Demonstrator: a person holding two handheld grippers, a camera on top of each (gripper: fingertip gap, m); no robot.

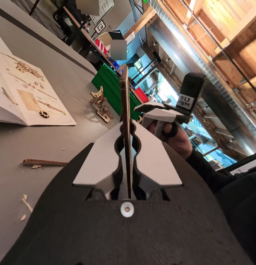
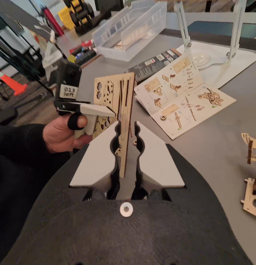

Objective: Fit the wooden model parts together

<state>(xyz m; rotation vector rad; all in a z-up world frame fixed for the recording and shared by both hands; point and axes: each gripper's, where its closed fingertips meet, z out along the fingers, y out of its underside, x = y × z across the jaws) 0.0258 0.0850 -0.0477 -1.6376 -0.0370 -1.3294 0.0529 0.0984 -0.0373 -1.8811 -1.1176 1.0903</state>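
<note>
While the left gripper [image 1: 125, 126] clamps the laser-cut plywood sheet [image 1: 125, 109] edge-on, its cut-out face is hidden in the left wrist view. The sheet's long axis runs forward past the fingertips. In the right wrist view, the right gripper [image 2: 127, 124] stands parted around the sheet's [image 2: 118, 103] near edge; contact there is hard to judge.

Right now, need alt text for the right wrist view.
The left gripper clamps a laser-cut wooden sheet upright, its edge between the open right gripper fingers. An open instruction booklet lies on the grey table behind.
</note>
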